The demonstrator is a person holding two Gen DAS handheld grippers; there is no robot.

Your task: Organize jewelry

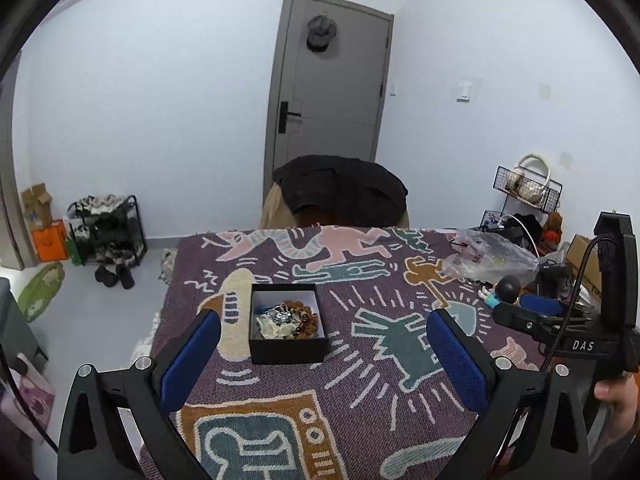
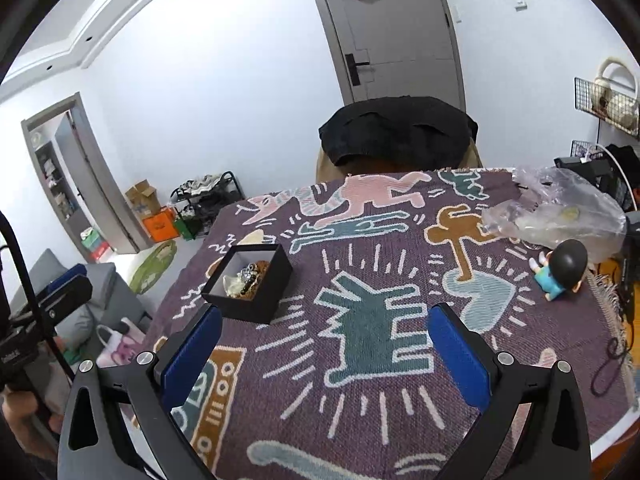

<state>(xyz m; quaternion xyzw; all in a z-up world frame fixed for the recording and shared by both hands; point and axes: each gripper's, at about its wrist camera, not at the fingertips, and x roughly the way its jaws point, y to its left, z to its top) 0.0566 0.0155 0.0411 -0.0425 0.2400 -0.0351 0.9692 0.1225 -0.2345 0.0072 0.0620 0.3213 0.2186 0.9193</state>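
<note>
**A:** What is the setting?

**B:** A white-walled room with a grey door (image 1: 328,92) that has a cap (image 1: 321,33) hanging on it. In front stands a worktop (image 2: 400,420) covered by a purple woven cloth with cartoon figures in pink, teal and brown. A chair draped in dark fabric (image 1: 340,190) sits at its far edge.

**A:** Where is the jewelry?

**B:** In a small black box (image 1: 286,346) with no lid on it, white inside, standing on the cloth toward the left. The jewelry (image 1: 288,318) is a tangled heap of brown beads, silver pieces and something pale.

**A:** And the tongs?

**B:** The left tongs (image 1: 323,326) hover above the cloth, blue pads spread wide and gripping nothing; the box sits just beyond the left pad. The right tongs (image 2: 324,322) are likewise released and empty, with the box ahead and to the left.

**A:** Anything else?

**B:** A crumpled clear plastic bag (image 2: 560,212) and a small doll in blue (image 2: 560,274) lie at the right. A shoe rack (image 1: 106,230) stands on the floor at the left.
</note>
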